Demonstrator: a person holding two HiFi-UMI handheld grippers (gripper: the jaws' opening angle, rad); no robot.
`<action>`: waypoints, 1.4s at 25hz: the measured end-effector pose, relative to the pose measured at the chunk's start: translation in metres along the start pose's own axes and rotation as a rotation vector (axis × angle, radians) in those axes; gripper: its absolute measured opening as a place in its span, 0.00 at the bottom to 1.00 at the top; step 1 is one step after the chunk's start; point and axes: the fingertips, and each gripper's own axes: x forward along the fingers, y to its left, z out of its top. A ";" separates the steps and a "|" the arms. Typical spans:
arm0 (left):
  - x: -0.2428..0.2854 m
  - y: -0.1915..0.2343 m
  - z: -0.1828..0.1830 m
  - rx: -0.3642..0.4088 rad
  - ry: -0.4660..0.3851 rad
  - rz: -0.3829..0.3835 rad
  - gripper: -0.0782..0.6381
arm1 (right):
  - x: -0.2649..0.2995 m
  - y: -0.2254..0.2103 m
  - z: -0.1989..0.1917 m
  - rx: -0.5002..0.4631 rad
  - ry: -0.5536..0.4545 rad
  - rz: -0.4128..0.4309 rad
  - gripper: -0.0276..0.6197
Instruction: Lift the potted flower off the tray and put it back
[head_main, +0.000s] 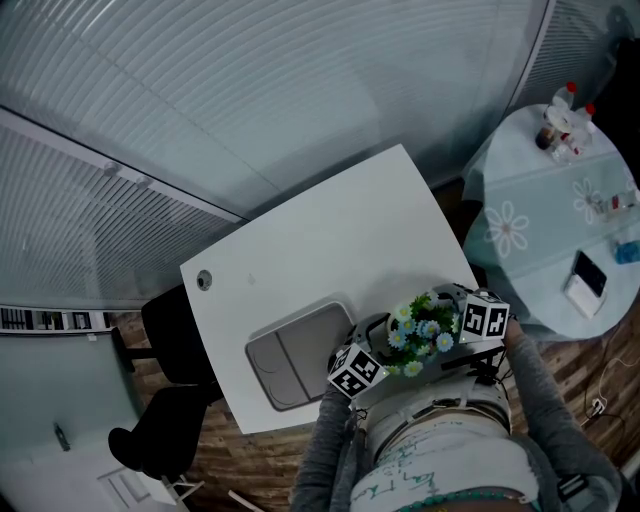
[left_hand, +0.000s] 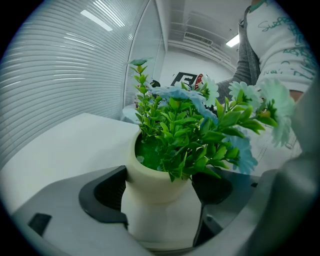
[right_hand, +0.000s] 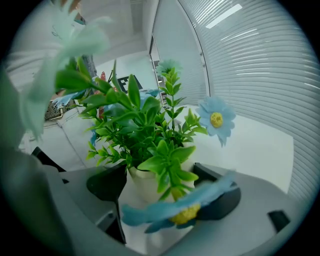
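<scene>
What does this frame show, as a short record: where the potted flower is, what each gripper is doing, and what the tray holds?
potted flower: off the tray, to its right, close to the person's body
tray: grey, nothing on it, lying on the white table
left gripper: jaws closed on the potted flower
right gripper: jaws closed on the potted flower from the opposite side
pot resting on table or in the air: cannot tell

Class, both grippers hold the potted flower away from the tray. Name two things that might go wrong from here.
1. The potted flower is near the table edge, off the tray. A slip might drop it to the floor.
2. The left gripper and right gripper both clamp it. Uneven pulls may tilt it.
</scene>
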 end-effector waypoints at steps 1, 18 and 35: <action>0.000 0.000 0.000 0.001 0.000 0.001 0.68 | 0.000 0.000 0.000 0.000 0.001 -0.001 0.64; 0.002 0.000 -0.001 0.013 -0.002 0.014 0.68 | 0.000 0.000 -0.001 -0.002 -0.006 -0.005 0.64; -0.011 0.002 0.003 0.019 -0.004 0.010 0.68 | -0.001 0.001 0.008 0.009 0.041 -0.015 0.64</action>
